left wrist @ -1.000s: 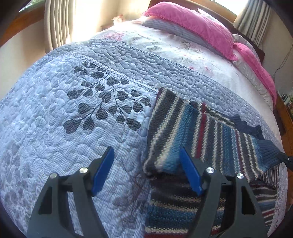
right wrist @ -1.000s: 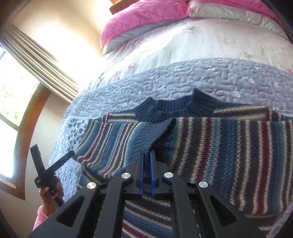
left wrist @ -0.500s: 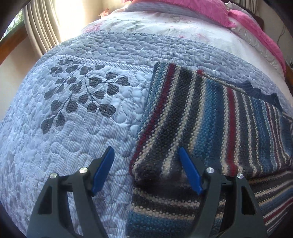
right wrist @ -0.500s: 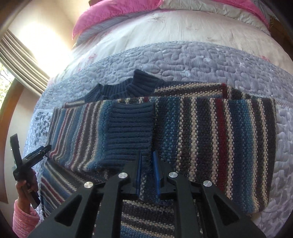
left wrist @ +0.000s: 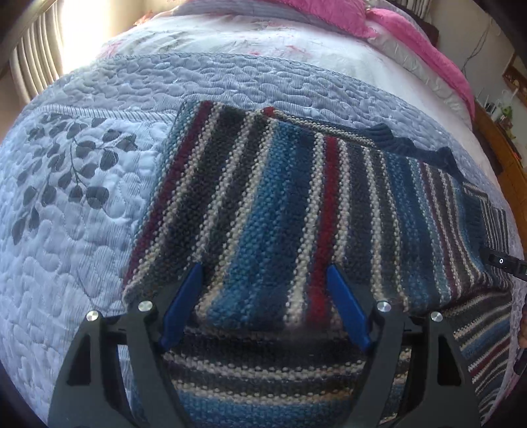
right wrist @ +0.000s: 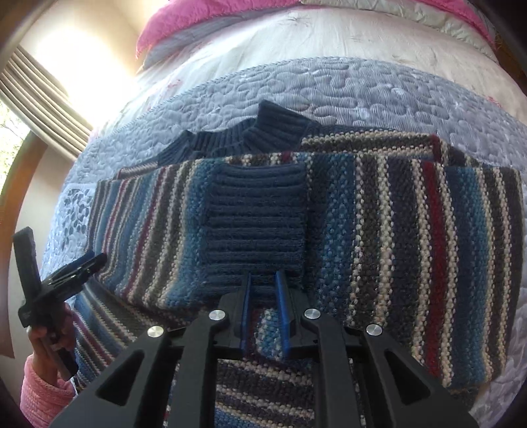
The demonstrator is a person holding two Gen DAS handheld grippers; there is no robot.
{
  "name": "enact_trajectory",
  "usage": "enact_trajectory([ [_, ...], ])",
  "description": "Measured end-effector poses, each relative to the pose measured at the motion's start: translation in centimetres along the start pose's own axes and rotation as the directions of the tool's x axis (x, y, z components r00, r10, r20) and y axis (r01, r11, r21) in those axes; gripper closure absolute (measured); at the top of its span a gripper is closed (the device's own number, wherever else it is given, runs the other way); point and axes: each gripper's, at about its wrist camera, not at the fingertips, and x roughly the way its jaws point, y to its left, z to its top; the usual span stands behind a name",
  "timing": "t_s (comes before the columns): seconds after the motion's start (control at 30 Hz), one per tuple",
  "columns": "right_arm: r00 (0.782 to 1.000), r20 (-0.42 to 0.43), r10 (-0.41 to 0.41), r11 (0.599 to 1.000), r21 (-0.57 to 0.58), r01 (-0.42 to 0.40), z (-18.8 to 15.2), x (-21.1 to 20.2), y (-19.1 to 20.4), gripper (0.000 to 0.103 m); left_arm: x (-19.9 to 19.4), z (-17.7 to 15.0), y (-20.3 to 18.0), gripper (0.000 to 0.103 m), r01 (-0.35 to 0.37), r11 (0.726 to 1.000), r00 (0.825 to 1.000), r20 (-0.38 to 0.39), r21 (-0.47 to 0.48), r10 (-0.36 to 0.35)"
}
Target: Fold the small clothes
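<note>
The striped knitted sweater (right wrist: pixel 378 237) lies flat on the blue-grey quilted bedspread (left wrist: pixel 82 230) near the foot of the bed, with the pink pillows (right wrist: pixel 210 23) far off at the head. Both sleeves are laid across the chest, which reads as the usual way to square a jumper before its body is doubled over: their stripes run near-to-far while the body's stripes below them run left to right. The navy ribbed cuff (right wrist: pixel 253 224) of one sleeve rests near the middle of the chest, touching the other sleeve, so the two seem to meet and make an even band. The sweater's long axis runs from near to far, its dark ribbed collar (right wrist: pixel 263 135) pointing toward the pillows and its hem toward the person. The right gripper (right wrist: pixel 263 280) sits at the cuff's near edge with its blue pads slightly parted; the cuff edge appears to lie just beyond the tips rather than pinched, probably a release after placing it. The left gripper (left wrist: pixel 263 273) hovers with its pads spread wide over the other sleeve's near edge, gripping nothing. A pink sleeve (right wrist: pixel 42 391) shows at the near left in the right wrist view.
</note>
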Motion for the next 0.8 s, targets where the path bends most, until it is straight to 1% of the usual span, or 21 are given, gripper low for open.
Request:
enact_trajectory([
  [0.03,1.0,0.003,0.013,1.0,0.011,-0.013,-0.1,0.2,-0.3,0.09,0.0,-0.1,0.1,0.024,0.006,1.0,1.0,0.008,0.003,-0.006],
  [0.13,0.999,0.011,0.046,0.997,0.054,-0.046,-0.3,0.6,-1.3,0.09,0.2,-0.2,-0.3,0.024,-0.01,1.0,1.0,0.011,0.011,0.009],
  [0.2,0.998,0.027,0.063,0.995,0.072,-0.065,-0.5,-0.2,-1.6,0.09,-0.1,-0.2,-0.4,0.024,-0.016,1.0,1.0,0.007,0.006,0.016],
  [0.23,0.996,0.051,0.078,0.992,0.096,-0.082,-0.8,-1.2,-1.8,0.087,-0.6,-0.2,-0.4,0.024,-0.021,1.0,1.0,0.005,-0.002,0.021],
  [0.27,0.993,0.082,0.089,0.989,0.112,-0.098,-1.3,-2.7,-2.2,0.077,-1.4,-0.3,-0.4,0.024,-0.023,1.0,1.0,0.009,-0.014,0.023],
  [0.33,0.984,0.138,0.11,0.987,0.098,-0.124,-3.2,-5.6,-2.4,0.064,-3.9,-1.3,-0.3,0.022,-0.014,1.0,0.999,0.031,-0.013,0.014],
  [0.37,0.985,0.142,0.101,0.99,0.086,-0.114,-4.4,-6.8,-2.4,0.063,-5.1,-2.1,-0.1,0.021,-0.02,1.0,0.999,0.038,-0.009,0.021],
  [0.43,0.987,0.133,0.084,0.994,0.06,-0.093,-7.8,-8.6,-2.5,0.063,-7.2,-4.5,0.5,0.019,0.001,1.0,0.999,0.045,0.005,-0.002],
  [0.53,0.993,0.119,0.012,0.999,0.03,-0.016,-13.9,-10.4,-3.0,0.063,-9.8,-8.7,1.9,0.019,-0.024,1.0,0.999,0.035,-0.002,0.024],
  [0.6,0.991,0.127,-0.036,0.999,0.043,0.031,-18.0,-11.6,-3.4,0.061,-11.2,-11.7,3.0,0.019,-0.022,1.0,1.0,0.017,-0.022,0.022],
  [0.67,0.988,0.143,-0.054,0.997,0.065,0.045,-21.9,-12.8,-3.6,0.058,-12.6,-14.9,4.2,0.019,-0.035,0.999,0.999,0.005,-0.039,0.035],
  [0.73,0.986,0.155,-0.066,0.995,0.089,0.052,-25.2,-13.9,-3.8,0.056,-13.9,-17.7,5.1,0.018,-0.074,0.997,0.997,-0.001,-0.036,0.074],
  [0.8,0.983,0.157,-0.099,0.991,0.103,0.084,-28.1,-14.9,-3.6,0.055,-15.0,-20.2,5.8,0.018,-0.095,0.995,0.995,-0.01,-0.024,0.094],
])
